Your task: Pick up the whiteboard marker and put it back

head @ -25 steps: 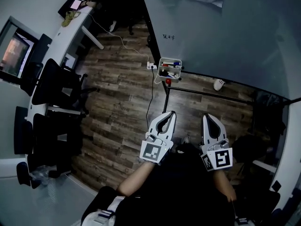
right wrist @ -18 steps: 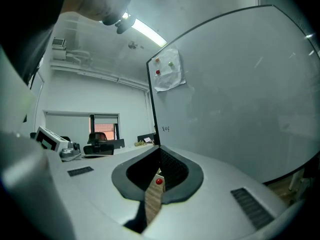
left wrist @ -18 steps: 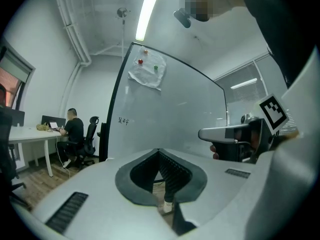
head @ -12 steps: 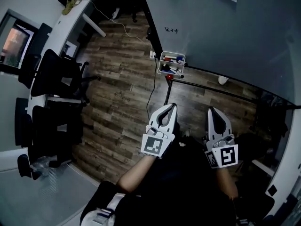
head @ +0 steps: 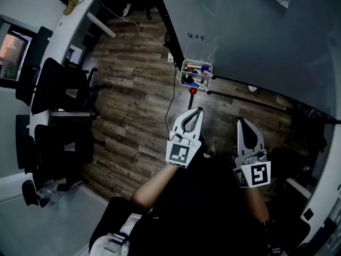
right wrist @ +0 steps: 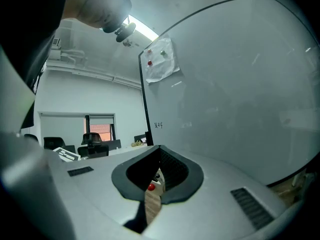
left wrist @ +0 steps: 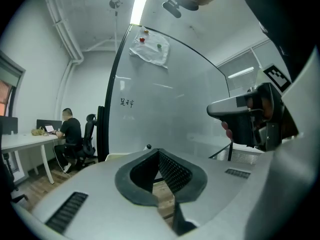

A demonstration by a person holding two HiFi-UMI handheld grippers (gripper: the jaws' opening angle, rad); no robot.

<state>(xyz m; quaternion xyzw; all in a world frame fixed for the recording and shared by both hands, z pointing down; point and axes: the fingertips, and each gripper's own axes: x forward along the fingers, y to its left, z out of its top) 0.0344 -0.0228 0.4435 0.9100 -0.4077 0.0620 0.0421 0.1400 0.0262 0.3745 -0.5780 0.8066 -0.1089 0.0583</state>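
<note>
Left hand-held gripper (head: 199,111): clenched, empty, pointing at the holder (head: 181,74), upper centre.
Right hand-held gripper (head: 244,121): clenched, empty.
Tip: open the jaws early and take a marker (head: 197,71) mid-barrel.

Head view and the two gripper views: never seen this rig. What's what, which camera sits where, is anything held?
There is no robot here: a person holds a two-jaw gripper in each hand. The head view comes from a camera on the person's head that looks steeply down. It shows the left gripper and the right gripper, each carrying a cube with square markers, above a wooden floor. The other two pictures come from cameras that ride on each gripper and look along its jaws. Both pairs of jaws are together with nothing between them, so nothing is held. Ahead stands a whiteboard. At its lower edge sits a small white tray holding markers, apart from both grippers.
</note>
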